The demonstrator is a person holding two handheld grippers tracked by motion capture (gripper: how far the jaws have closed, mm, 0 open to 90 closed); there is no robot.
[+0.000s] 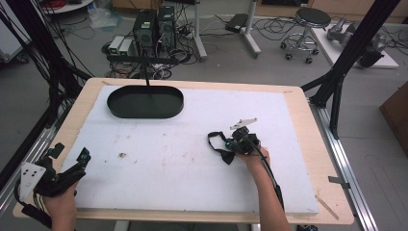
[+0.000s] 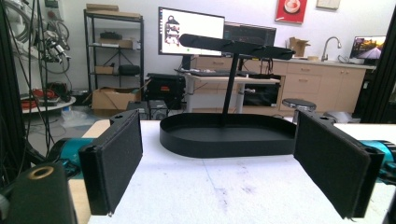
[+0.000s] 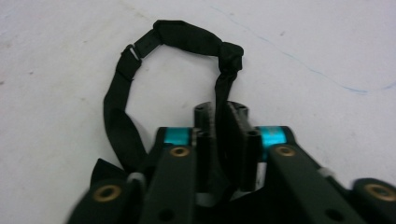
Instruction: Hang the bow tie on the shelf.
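A black strap with a buckle and a knot, much like a bow tie, lies looped on the white foam board right of centre. My right gripper is shut on one end of it; in the right gripper view the jaws pinch the strap just below its knot, and the loop curves away to the left. At the board's near left corner my left gripper is open and holds nothing. Its pads stand wide apart and face the black oval tray.
The black oval tray sits at the far left of the board, with a thin post rising to a crossbar. Black frame posts flank the wooden table. Computers and cables lie on the floor beyond.
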